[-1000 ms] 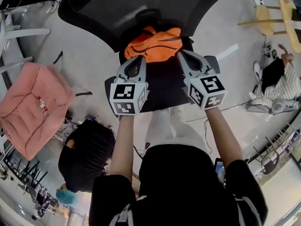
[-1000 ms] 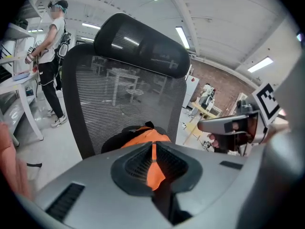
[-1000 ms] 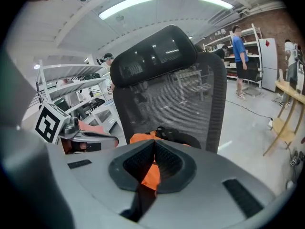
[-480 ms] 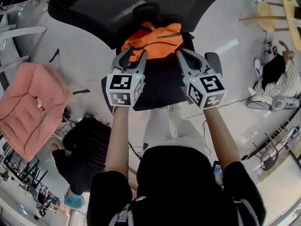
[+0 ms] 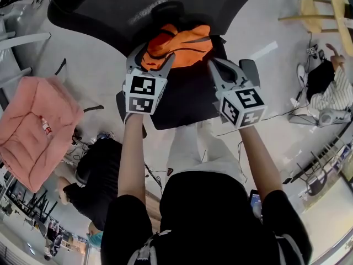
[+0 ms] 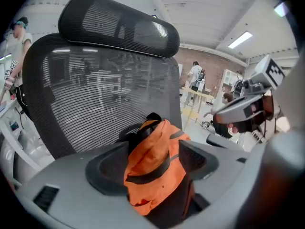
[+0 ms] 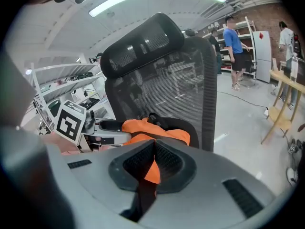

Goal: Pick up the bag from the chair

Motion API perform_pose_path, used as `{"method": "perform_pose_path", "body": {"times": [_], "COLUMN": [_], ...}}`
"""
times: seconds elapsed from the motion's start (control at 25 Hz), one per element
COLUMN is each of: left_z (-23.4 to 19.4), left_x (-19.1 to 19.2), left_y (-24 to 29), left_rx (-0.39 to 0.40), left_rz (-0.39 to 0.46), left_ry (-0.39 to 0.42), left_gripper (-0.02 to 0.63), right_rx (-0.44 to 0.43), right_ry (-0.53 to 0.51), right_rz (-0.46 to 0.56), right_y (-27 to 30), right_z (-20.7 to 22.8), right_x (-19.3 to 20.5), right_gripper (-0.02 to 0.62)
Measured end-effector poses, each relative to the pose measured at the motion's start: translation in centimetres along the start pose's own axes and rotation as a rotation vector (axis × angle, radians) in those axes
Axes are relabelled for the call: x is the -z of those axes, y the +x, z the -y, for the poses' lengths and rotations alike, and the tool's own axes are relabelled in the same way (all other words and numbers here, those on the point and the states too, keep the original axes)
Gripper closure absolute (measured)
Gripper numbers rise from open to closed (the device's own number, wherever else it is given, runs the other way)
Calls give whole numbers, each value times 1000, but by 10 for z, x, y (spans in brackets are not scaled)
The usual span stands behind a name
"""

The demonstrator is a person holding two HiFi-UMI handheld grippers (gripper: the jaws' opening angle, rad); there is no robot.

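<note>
On the black chair (image 5: 187, 101), against its mesh back, the orange bag (image 5: 179, 44) lies crumpled; what it holds cannot be seen. Its near side sits between the jaws of the left claw (image 5: 151, 57), released and just opened wide, which hides that edge from above. Beside the bag, the right claw (image 5: 212, 64) is clenched on nothing. A second ago the left claw hung short of the bag, jaws together.

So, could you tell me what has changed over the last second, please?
The left gripper moved forward to the orange bag, and its jaws have just been opening; they now straddle part of the bag without pressing on it. The right gripper stays shut near the bag, which lies on the chair as before.
</note>
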State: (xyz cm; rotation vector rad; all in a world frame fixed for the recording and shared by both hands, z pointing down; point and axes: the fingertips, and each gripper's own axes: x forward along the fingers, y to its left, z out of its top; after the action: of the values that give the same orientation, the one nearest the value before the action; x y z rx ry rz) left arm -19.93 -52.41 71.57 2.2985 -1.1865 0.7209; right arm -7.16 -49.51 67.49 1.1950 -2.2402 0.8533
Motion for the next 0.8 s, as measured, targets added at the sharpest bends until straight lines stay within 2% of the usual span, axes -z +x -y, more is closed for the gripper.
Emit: {"method": "perform_pose_path", "body": {"times": [0.24,0.48,0.52,0.56,0.6,0.8], "left_z": [1,-1,-1,-1,-1,5], "left_x": [0,5,5,5,5,7], "left_y": [17,25,24,24,24,23], "left_rx": [3,6,3,-2,-6,-17], "left_rz": [-13,-38,-42,-45,-46,-48], "left_ry": [44,35,30,23,13,-13], "left_gripper": [288,290,305,363,393,464], "right_rx": [4,0,-1,-1,-1,-3], "right_ry": [6,15,15,16,16,10], "right_rz": [-14,-21,-23,-26,-29,-28], "right_y": [2,6,6,6,5,4], "right_z": [4,3,3,4,5,6], "right_x": [8,14,14,15,16,15], "right_gripper": [594,594,594,594,594,594]}}
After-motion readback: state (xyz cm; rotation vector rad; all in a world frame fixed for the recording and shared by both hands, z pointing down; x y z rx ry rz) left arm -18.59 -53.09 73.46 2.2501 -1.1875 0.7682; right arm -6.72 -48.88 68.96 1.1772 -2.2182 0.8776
